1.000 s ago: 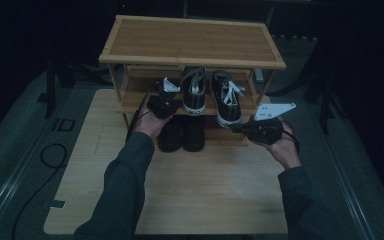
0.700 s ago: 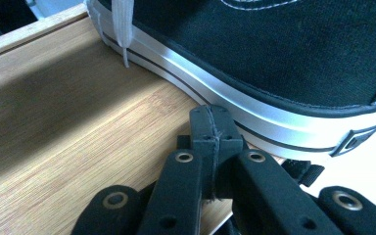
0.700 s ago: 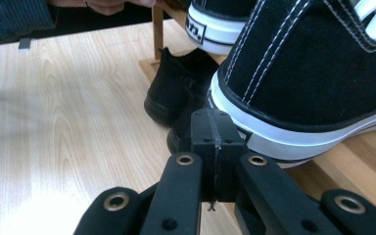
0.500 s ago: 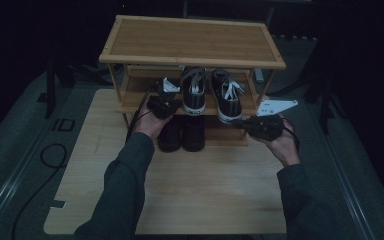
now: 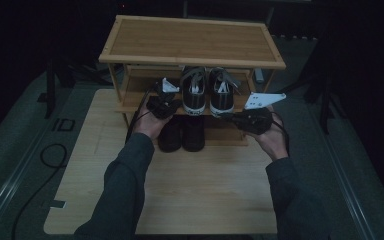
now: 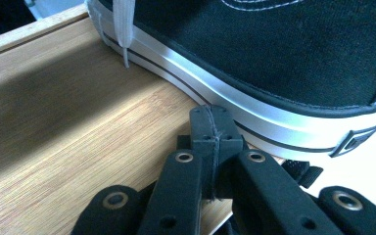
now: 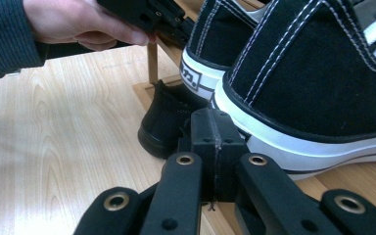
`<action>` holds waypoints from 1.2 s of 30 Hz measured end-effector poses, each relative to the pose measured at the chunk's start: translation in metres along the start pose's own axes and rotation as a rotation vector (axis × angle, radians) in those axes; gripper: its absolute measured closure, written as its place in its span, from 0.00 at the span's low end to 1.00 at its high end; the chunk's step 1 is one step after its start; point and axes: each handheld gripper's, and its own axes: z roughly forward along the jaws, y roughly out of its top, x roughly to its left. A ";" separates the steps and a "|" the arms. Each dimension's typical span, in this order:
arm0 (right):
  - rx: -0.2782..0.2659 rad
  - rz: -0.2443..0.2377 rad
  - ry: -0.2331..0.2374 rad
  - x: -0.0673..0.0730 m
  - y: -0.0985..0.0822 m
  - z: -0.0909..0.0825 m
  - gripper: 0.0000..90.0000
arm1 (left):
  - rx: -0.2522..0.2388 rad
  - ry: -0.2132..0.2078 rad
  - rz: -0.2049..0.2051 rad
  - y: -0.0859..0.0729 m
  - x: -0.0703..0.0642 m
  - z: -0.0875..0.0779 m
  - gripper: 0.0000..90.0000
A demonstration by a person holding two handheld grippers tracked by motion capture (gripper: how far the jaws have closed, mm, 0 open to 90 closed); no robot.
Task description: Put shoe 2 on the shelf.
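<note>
A dim room surrounds a pale wood-grain worktop (image 5: 180,200) carrying a slatted bamboo shoe rack (image 5: 192,42) with a flat, framed top. On the rack's middle shelf (image 6: 78,122) stands a pair of black canvas sneakers (image 5: 207,95) with white stitching, white laces and smooth white rubber soles striped in black, heels toward the person. Below them, on the lowest level, sits a pair of plain matte black shoes (image 5: 182,135) with rounded backs.

The left gripper (image 5: 161,106), held in a hand with a dark ribbed sleeve, rests at the left sneaker's side; in the left gripper view its black jaws are pressed together with nothing between them, the tips just against the sneaker's rubber sole over the golden bamboo shelf. The right gripper (image 5: 250,121), topped by a grey three-cornered plate, sits beside the right sneaker's heel. In the right gripper view its jaws are likewise closed together and empty, tips near the white sole.
</note>
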 end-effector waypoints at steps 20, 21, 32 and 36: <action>0.047 -0.041 -0.025 0.007 -0.006 0.016 1.00 | 0.000 -0.001 -0.002 0.000 0.000 0.000 1.00; 0.047 -0.046 -0.030 0.007 -0.004 0.016 1.00 | -0.001 -0.002 -0.003 0.000 0.000 0.000 1.00; 0.077 -0.073 -0.074 0.009 0.003 0.026 1.00 | -0.006 -0.002 -0.010 -0.001 0.000 0.000 1.00; 0.084 -0.074 -0.080 0.009 0.004 0.025 1.00 | -0.002 -0.002 -0.002 0.000 0.000 0.000 1.00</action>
